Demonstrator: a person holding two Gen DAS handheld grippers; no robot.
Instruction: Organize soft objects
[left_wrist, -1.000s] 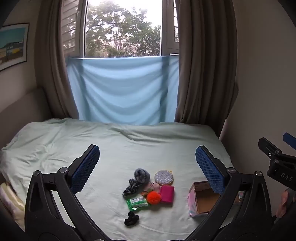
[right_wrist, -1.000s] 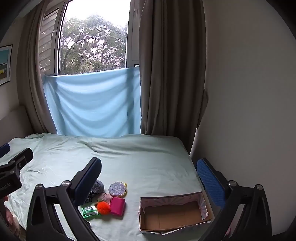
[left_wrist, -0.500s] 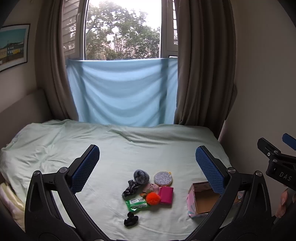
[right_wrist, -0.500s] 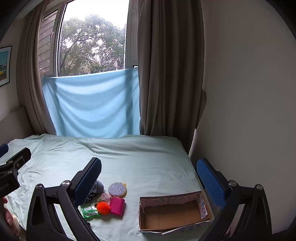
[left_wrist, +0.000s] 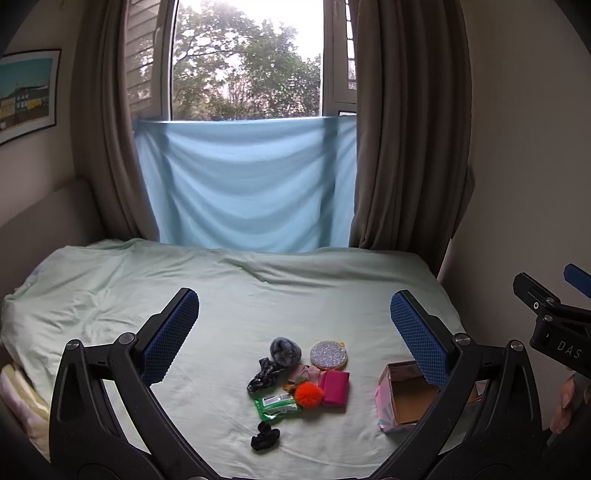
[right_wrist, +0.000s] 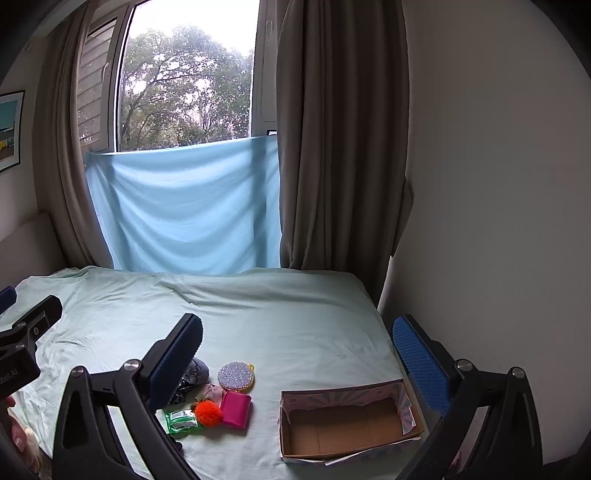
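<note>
Soft stuff is all bunched in a little pile on the bed (left_wrist: 110, 288): grey fuzzy ball (left_wrist: 285, 350), sparkly round pad (left_wrist: 328, 355), pink pouch (left_wrist: 335, 387), orange pom-pom (left_wrist: 308, 394), green packet (left_wrist: 276, 403), patterned scrunchie (left_wrist: 263, 373) and a black scrunchie (left_wrist: 264, 435). From the left tool (left_wrist: 294, 325) the pile sits just ahead and below, between its fingers. From the right tool (right_wrist: 297, 356) it's low and off to the left, with the cardboard box (right_wrist: 347, 424) dead ahead, nothing in it yet. Both tools are spread wide and carrying nothing.

My take: nothing's been sorted yet, so the first pick is up. I'd go for an outlier like the black scrunchie or the grey ball, come straight down, pinch 1 item only, then drop it over the box. The pom-pom, packet and pouch are touching, so grabbing there risks dragging 2 at once.
</note>
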